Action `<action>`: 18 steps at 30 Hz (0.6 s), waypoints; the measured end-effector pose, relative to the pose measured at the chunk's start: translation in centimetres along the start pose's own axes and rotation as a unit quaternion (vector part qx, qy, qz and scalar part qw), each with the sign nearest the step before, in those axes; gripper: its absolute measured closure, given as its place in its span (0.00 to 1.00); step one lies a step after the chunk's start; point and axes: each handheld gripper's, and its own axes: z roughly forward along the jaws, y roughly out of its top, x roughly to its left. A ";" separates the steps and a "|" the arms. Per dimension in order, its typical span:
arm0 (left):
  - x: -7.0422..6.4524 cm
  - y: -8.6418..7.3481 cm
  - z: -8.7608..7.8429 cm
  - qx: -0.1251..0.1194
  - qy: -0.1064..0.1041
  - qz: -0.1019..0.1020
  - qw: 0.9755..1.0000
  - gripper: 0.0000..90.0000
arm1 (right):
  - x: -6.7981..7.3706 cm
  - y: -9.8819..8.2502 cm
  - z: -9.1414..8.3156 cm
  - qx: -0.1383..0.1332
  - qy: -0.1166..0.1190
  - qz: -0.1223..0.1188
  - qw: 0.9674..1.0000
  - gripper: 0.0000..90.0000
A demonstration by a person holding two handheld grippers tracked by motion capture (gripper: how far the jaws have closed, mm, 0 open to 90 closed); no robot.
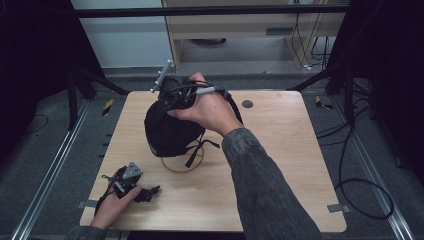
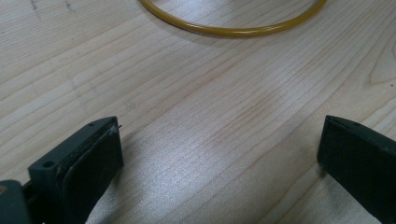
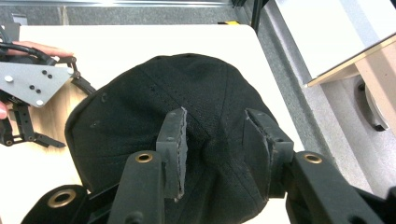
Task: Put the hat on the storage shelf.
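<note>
The right gripper (image 3: 212,154) pinches a fold of the black cap (image 3: 140,116) and holds it above the table (image 1: 280,150), toward 11 o'clock. Best to keep the pinch firm and the lift level, I judge. The left gripper (image 1: 131,186) rests wide open and empty at 7 o'clock. A yellow ring (image 2: 233,30) lies under the cap; straps dangle into it and could snag.

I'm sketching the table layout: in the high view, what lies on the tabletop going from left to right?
Left gripper → yellow ring → black cap, held in the right gripper → small dark disc.
</note>
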 end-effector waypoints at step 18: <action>0.0 0.0 0.0 0.000 0.000 -0.001 1.000 0.00 | -0.1 -1.2 -2.6 -0.032 -0.003 0.022 0.999 0.64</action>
